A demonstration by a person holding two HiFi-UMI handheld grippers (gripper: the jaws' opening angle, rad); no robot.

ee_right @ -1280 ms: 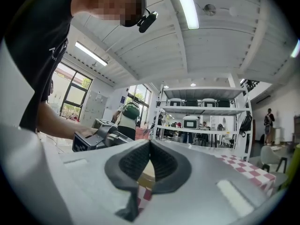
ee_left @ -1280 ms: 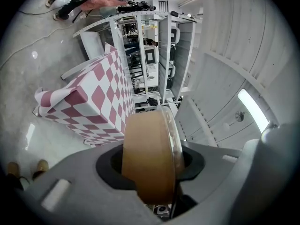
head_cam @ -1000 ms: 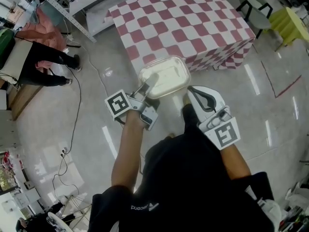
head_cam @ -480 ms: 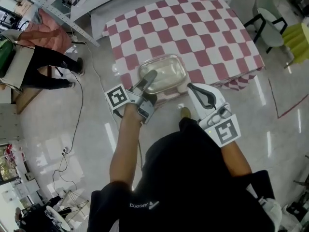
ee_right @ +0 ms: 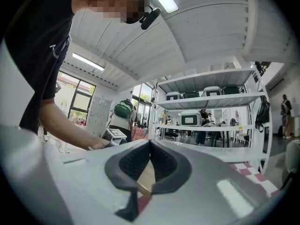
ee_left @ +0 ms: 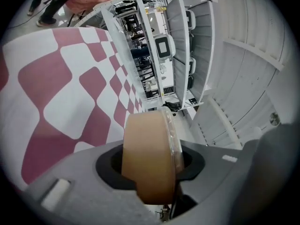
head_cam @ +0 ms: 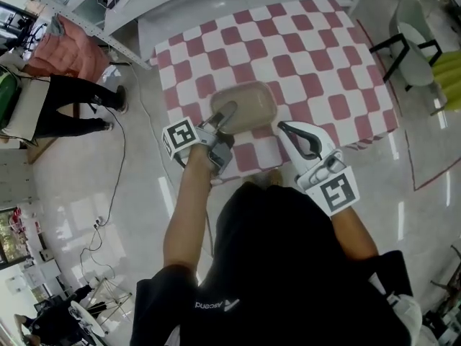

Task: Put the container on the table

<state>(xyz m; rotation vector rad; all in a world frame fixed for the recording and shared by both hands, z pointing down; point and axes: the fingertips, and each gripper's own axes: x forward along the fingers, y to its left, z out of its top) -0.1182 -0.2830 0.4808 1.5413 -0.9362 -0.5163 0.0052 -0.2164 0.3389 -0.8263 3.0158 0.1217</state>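
Observation:
A beige, translucent rectangular container (head_cam: pixel 246 105) with a lid hangs over the near part of the red-and-white checked table (head_cam: pixel 310 45). My left gripper (head_cam: pixel 226 113) is shut on the container's near left rim. In the left gripper view the container's edge (ee_left: pixel 150 153) fills the gap between the jaws, with the checked cloth (ee_left: pixel 65 93) beyond it. My right gripper (head_cam: pixel 283 127) is beside the container's near right corner, its jaws together and holding nothing. In the right gripper view the right gripper (ee_right: pixel 150 149) has its pads meeting. I cannot tell whether the container touches the cloth.
A person in dark trousers (head_cam: pixel 68 96) stands at the left, near a cable (head_cam: pixel 119 157) on the shiny floor. Chairs (head_cam: pixel 414 38) stand to the right of the table. White shelving (ee_left: pixel 161 41) rises beyond the table's far side.
Both grippers and the container have moved forward, from over the floor in front of the table to over its near edge. The left grip is unchanged.

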